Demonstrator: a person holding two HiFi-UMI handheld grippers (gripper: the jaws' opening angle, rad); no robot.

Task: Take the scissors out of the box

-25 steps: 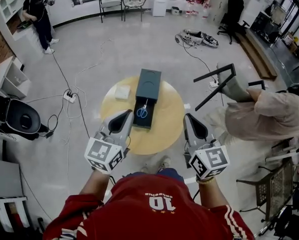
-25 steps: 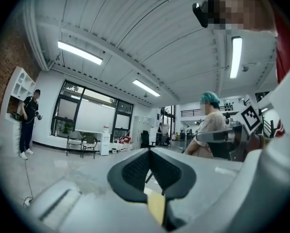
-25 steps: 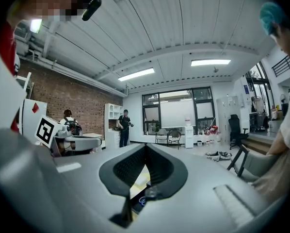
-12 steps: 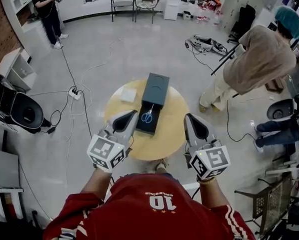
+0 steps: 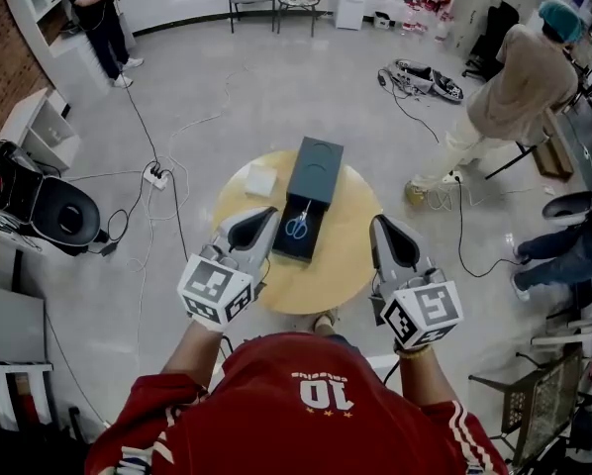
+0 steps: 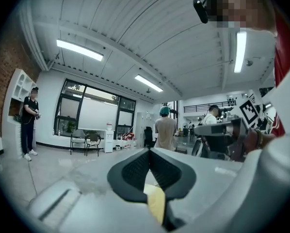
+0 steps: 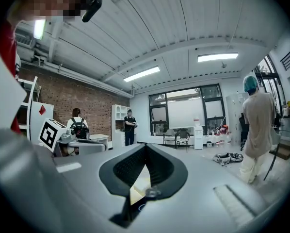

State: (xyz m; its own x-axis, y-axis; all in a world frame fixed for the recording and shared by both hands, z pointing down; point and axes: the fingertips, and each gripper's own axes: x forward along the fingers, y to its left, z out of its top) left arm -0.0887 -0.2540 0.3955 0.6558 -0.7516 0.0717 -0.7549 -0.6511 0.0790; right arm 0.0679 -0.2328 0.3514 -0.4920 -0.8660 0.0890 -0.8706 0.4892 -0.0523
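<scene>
Round yellow worktop [image 5: 347,265] underneath: both hands have edged forward, so the left gripper [image 5: 268,214] and right gripper [image 5: 379,222] now flank the open box [image 5: 314,171], jaws closed and empty. The approach looks under way. Only the head view shows the blue-handled scissors [image 5: 297,226] lying inside; both gripper views look level across the room.

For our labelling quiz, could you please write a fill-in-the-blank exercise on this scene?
1. The blue-handled scissors lie ___ the open dark rectangular box.
2. The yellow wooden table under the box is ___ in shape.
3. The left gripper and right gripper both have their jaws ___.
Missing: inside; round; shut.
</scene>
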